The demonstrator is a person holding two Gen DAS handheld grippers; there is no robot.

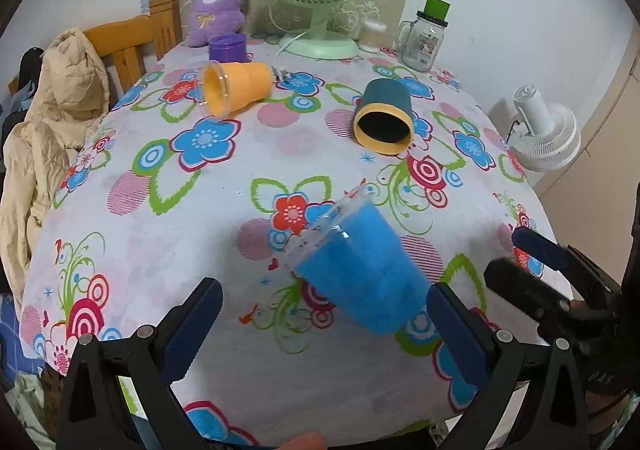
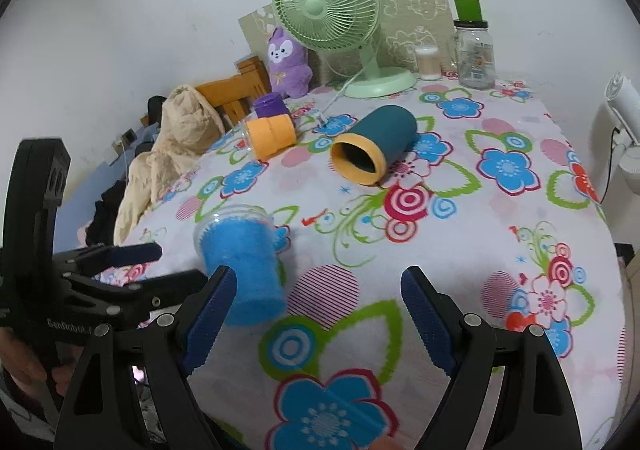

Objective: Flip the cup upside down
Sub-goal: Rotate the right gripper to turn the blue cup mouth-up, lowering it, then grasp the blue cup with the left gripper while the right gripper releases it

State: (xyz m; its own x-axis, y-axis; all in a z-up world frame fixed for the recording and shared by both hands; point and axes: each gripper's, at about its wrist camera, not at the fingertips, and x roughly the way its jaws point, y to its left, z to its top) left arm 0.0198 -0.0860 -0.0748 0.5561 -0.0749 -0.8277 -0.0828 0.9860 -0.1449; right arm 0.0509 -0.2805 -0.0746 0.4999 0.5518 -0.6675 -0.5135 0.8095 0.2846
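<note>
Low in the left wrist frame, the blue cup [image 1: 356, 270] lies tipped, mouth toward upper left, between the left tool [image 1: 324, 324]'s spread fingers, nearer than the equally open right tool [image 2: 316, 314].

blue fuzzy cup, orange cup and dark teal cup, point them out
blue fuzzy cup [image 1: 360, 270], left wrist view, side wall
orange cup [image 1: 244, 88], left wrist view, side wall
dark teal cup [image 2: 384, 130], right wrist view, side wall

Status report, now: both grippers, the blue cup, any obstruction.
Left gripper open, right gripper open, neither gripping. Blue cup on its side on the tablecloth, between left's fingers. Nothing blocking it.
</note>
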